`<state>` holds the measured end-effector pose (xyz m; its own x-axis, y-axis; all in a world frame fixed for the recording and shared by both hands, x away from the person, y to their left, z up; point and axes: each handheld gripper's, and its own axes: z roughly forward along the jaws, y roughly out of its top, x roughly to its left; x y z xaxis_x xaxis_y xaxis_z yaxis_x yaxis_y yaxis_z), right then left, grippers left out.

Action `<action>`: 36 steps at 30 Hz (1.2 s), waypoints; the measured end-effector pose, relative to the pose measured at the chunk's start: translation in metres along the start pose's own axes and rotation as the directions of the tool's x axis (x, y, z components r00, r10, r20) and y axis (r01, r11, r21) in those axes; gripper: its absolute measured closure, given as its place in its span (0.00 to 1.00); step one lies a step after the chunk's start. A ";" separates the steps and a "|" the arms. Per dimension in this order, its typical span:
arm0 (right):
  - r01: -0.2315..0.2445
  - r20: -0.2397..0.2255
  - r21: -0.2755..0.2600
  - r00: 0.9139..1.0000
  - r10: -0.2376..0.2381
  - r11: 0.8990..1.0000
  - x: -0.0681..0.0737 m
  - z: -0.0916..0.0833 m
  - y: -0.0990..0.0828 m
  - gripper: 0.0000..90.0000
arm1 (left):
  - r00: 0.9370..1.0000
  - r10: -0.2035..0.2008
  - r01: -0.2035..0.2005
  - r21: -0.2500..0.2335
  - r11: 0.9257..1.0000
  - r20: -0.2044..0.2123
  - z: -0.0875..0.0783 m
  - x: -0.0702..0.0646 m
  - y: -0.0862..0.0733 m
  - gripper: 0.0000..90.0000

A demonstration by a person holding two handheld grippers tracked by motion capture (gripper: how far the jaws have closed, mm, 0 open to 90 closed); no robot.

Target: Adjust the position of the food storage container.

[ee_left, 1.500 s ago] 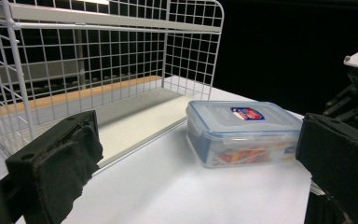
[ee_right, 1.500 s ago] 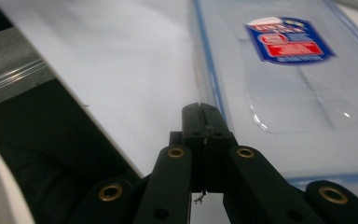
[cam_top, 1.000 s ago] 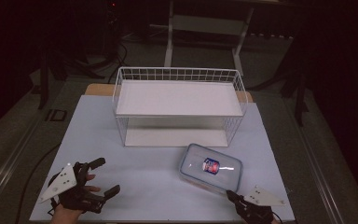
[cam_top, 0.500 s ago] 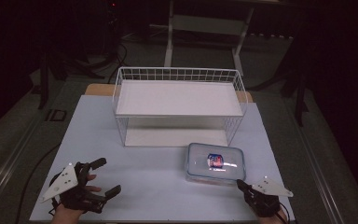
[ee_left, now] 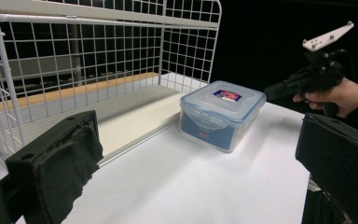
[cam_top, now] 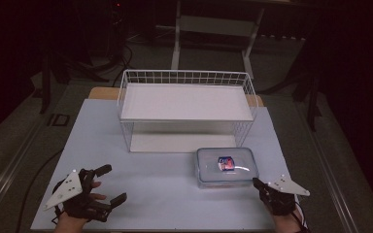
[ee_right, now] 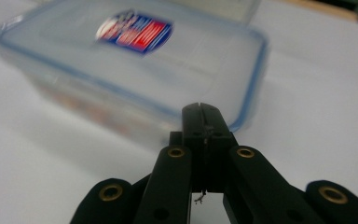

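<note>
— So where did the plastic box [cam_top: 226, 167] sit at that moment?

— Flat on the white tabletop [cam_top: 165, 189], lid on, just in front of the wire rack [cam_top: 187, 109] and toward its right end. It was a clear, rectangular container with a blue-edged lid and a red-and-blue label in the middle of the lid. In the left gripper view the box [ee_left: 222, 115] stood close beside the rack's [ee_left: 98, 56] lower white shelf, not on it.

— And the right gripper?

— The right gripper [cam_top: 258, 185] lay low over the near right corner of the table, held in the person's right hand [cam_top: 284, 206], its tip pointing at the box's near right corner, near it; whether it touched I could not tell. In the right gripper view its jaws were pressed together with nothing between them, and the blurred box [ee_right: 130, 60] lay just beyond their tip. A grey three-cornered plate [cam_top: 288, 185] sat on top of it.

— The left one?

— The left gripper [cam_top: 110, 185] rested at the near left of the table, well apart from the box, in the left hand [cam_top: 85, 201]. Its jaws stood wide apart and empty; in its own view the two padded black jaws framed the rack, the box and the right gripper [ee_left: 275, 89] farther off.

— Anything on the rack?

— Both its white shelves looked bare.
</note>
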<state>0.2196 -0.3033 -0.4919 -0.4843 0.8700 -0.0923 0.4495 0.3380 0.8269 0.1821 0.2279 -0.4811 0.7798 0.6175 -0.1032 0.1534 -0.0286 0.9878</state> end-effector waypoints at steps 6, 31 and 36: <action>-0.006 0.090 0.032 0.996 0.003 0.999 -0.033 0.018 0.007 1.00 | 1.000 -0.002 0.002 0.003 1.000 0.009 0.001 0.000 -0.001 0.00; -0.014 -0.010 0.059 1.000 0.015 0.998 -0.016 0.058 0.019 1.00 | 1.000 -0.005 0.005 0.008 1.000 0.022 0.004 0.000 -0.001 0.00; -0.007 -0.039 0.051 0.999 0.009 0.999 -0.005 0.063 0.027 1.00 | 1.000 -0.003 0.003 0.009 1.000 0.023 0.004 -0.001 -0.001 0.00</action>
<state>0.2822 -0.2760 -0.5040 -0.5090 0.8584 -0.0630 0.4905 0.3494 0.7984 0.1840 0.2245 -0.4824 0.7932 0.5992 -0.1087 0.1609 -0.0341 0.9864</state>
